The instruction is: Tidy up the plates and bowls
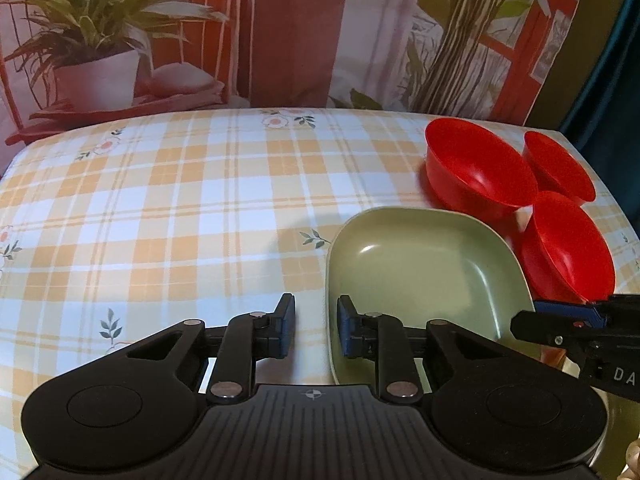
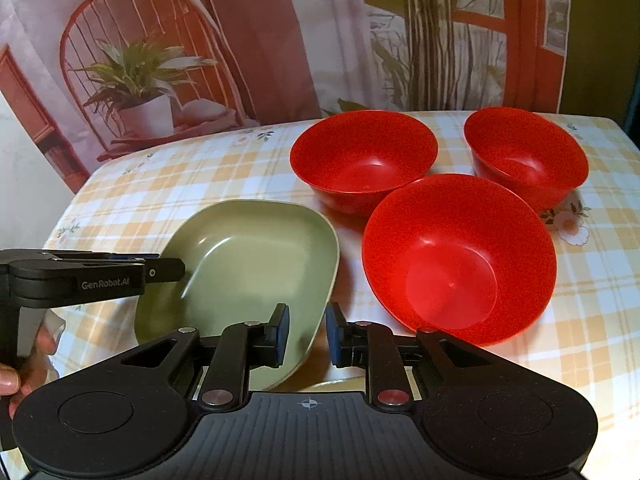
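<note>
A green square plate (image 2: 248, 264) is tilted, its right side raised above the checked tablecloth (image 2: 180, 184). My right gripper (image 2: 307, 320) is shut on the plate's right rim, one pad inside and one outside. My left gripper (image 1: 316, 308) straddles the plate's (image 1: 420, 272) left rim with narrow jaws, and a strip of cloth shows between the outer pad and the rim. Each gripper also shows in the other's view: the right gripper (image 1: 532, 316) and the left gripper (image 2: 176, 266). Three red bowls (image 2: 364, 160) (image 2: 524, 156) (image 2: 460, 256) stand upright to the plate's right.
A pale rim (image 2: 332, 385) of something shows just under the held plate. A person's hand (image 2: 8, 380) holds the left gripper's handle. A printed backdrop (image 1: 300, 32) hangs behind the table's far edge. Bare tablecloth (image 1: 160, 208) lies left of the plate.
</note>
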Motion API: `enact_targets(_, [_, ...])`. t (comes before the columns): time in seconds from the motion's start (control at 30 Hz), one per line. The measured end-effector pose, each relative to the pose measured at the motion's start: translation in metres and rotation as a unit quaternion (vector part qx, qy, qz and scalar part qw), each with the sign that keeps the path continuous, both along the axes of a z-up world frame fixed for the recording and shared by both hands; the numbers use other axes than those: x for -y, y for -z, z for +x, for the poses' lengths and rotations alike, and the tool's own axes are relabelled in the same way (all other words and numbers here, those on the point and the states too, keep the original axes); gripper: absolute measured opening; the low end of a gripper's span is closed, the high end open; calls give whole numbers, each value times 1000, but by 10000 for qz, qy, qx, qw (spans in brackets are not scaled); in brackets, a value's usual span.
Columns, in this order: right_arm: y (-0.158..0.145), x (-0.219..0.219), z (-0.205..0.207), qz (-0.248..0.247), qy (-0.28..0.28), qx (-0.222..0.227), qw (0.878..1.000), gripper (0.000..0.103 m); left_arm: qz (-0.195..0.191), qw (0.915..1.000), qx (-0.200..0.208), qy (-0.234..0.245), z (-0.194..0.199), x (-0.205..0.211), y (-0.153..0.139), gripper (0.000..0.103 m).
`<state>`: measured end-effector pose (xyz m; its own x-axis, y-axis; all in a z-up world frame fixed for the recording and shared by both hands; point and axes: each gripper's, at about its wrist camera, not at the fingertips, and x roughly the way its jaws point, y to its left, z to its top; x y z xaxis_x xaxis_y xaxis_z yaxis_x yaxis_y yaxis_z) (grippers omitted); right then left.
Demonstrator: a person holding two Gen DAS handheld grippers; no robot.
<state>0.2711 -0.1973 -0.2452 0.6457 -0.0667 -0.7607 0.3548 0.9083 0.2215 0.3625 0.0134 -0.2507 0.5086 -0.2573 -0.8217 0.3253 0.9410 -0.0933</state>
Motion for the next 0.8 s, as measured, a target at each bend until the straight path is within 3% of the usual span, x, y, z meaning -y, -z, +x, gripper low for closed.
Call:
enact_targets(0.23, [5, 2, 2, 127, 46, 19, 9999, 19, -55, 9999, 76, 45, -3, 1, 1, 14])
enact_targets(0.37, [6, 3, 3, 62, -16, 18, 10000, 9, 13, 10000, 68, 29, -4, 4, 1, 9])
enact_targets(0.8, [2, 0, 7, 124, -129, 177, 9997, 8, -43, 9997, 45, -239, -14, -8, -9, 9])
